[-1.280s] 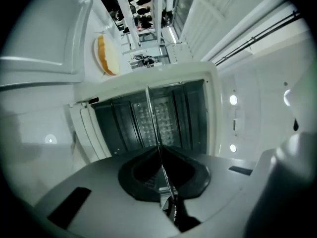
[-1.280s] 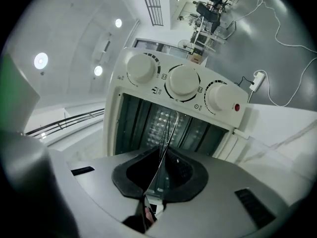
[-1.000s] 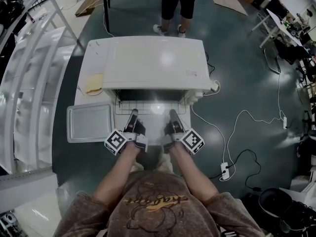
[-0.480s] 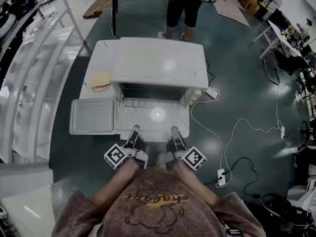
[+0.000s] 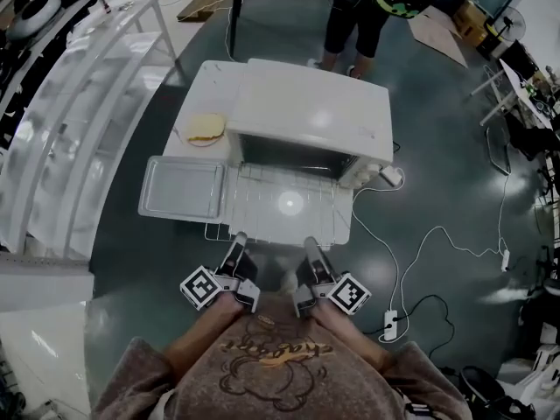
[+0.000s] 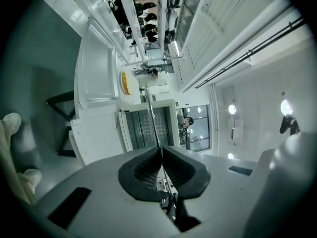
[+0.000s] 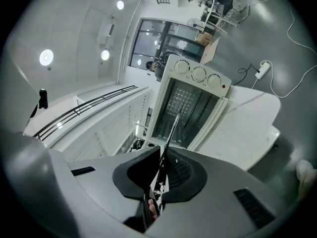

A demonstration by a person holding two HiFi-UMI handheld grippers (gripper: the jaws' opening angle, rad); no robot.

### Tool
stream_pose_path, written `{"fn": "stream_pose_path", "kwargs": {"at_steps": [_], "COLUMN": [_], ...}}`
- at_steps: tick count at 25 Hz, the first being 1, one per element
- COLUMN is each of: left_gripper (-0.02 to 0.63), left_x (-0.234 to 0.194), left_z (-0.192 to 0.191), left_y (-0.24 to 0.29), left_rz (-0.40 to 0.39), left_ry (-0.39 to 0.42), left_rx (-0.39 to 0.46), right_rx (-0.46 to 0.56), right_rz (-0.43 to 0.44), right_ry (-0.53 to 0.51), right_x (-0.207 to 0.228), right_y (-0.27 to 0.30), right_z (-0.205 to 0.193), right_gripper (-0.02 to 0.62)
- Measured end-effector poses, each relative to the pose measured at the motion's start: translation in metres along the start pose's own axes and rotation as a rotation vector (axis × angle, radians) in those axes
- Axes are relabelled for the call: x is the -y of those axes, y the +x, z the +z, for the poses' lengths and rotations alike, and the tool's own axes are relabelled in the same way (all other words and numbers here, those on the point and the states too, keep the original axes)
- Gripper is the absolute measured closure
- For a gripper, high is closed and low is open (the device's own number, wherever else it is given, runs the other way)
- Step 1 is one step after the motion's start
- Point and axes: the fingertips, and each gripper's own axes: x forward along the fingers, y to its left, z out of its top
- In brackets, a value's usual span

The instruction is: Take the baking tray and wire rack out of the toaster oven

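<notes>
So, white table (image 5: 199, 90) mid-frame on a glossy dark floor (image 5: 437, 147), cables (image 5: 437, 231) lower right, shelving (image 5: 79, 103) upper left. Left gripper (image 5: 236, 239) and right gripper (image 5: 311, 243) both pinch the rack (image 5: 262, 221).

bystander (image 5: 366, 11): cropped above waist, 12 o'clock edge
toaster oven cavity (image 5: 291, 152): dark, contents unreadable
yellow item (image 5: 206, 128) at 10 o'clock: too small to identify

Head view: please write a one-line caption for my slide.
The left tongs and right tongs grip the wire rack in front of the open toaster oven; the baking tray lies beside it.
</notes>
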Motion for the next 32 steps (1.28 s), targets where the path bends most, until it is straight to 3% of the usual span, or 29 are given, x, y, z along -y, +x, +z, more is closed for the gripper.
{"fn": "stream_pose_path", "kwargs": {"at_steps": [8,18,22,32], "left_gripper": [0.595,0.595,0.595,0.595], "left_x": [-0.016,-0.037,-0.049,-0.092], "left_z": [0.071,0.167,0.195,0.237], "left_y": [-0.063,-0.14,-0.152,-0.117], "left_rz": [0.049,0.105,0.113,0.077], "left_ry": [-0.002,0.023,0.039,0.027], "left_rx": [0.231,0.411,0.409,0.271], "right_rx": [-0.212,-0.378,-0.395,-0.317], "right_rz": [0.077,0.154,0.149,0.017], "right_ry": [0.052,0.069,0.08,0.089], "right_x": [-0.022,-0.06,-0.065,-0.025], "right_y": [0.059,0.126,0.146,0.182], "right_z": [-0.077,-0.185,-0.213,-0.234], "right_gripper": [0.577,0.575,0.575,0.573]}}
